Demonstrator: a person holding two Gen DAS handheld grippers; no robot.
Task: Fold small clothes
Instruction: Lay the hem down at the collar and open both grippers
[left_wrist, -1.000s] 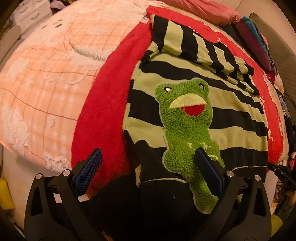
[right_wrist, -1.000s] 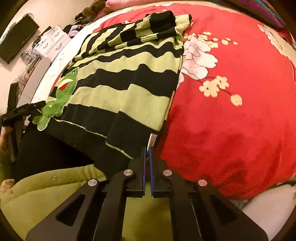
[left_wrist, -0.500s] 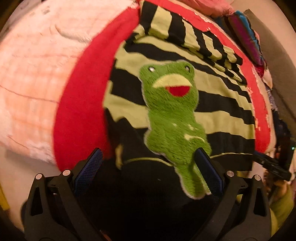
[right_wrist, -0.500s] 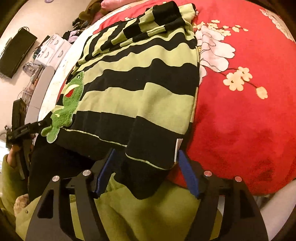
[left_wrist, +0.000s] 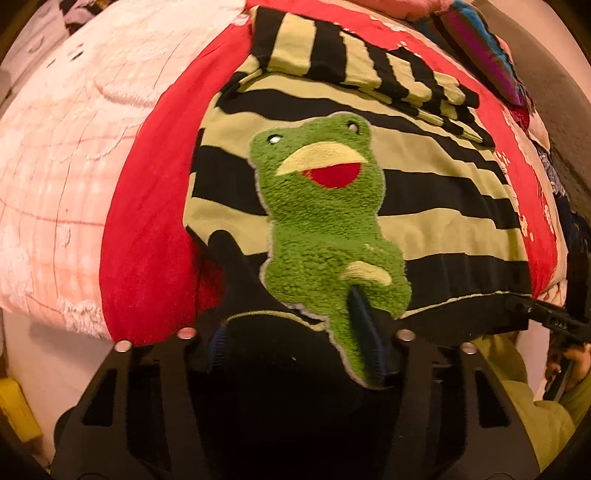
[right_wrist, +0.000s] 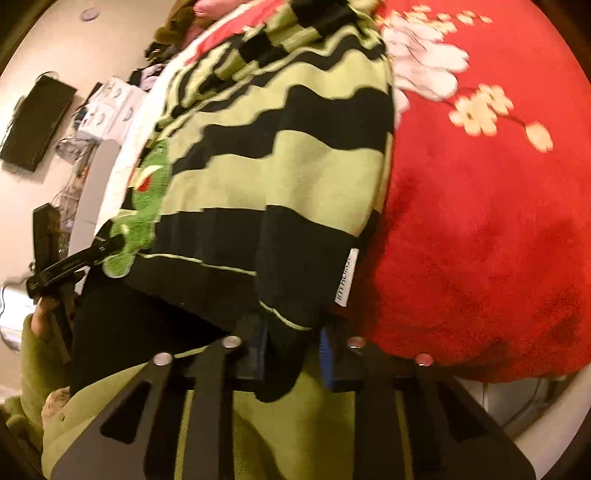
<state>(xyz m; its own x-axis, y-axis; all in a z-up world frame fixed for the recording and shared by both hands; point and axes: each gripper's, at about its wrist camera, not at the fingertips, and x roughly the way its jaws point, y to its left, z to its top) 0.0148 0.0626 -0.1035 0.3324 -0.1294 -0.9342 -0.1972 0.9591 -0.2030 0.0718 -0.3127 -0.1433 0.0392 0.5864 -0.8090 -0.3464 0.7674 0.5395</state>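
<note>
Spread over a red floral blanket (right_wrist: 480, 229) on the bed lies the striped frog sweater (left_wrist: 424, 199), its black hem hanging off the near edge. Both tongs, wide open half a second ago, are closing on that hem: the left gripper (left_wrist: 295, 347) by the frog patch (left_wrist: 325, 229), the right gripper (right_wrist: 291, 354) at the corner near the white label (right_wrist: 345, 280). So the bottom-up fold looks ready to start, with a folded sleeve (left_wrist: 369, 70) lying across the top in its path.

Both fisheye views sit close above the near edge of the bed (left_wrist: 147, 236), each looking steeply down along its own gripper's fingers. The left wrist view faces the striped frog sweater (left_wrist: 424, 192) from its hem near the left corner, the right wrist view from the hem's other end. Both share the sweater (right_wrist: 295, 166) and red blanket (right_wrist: 480, 221).
</note>
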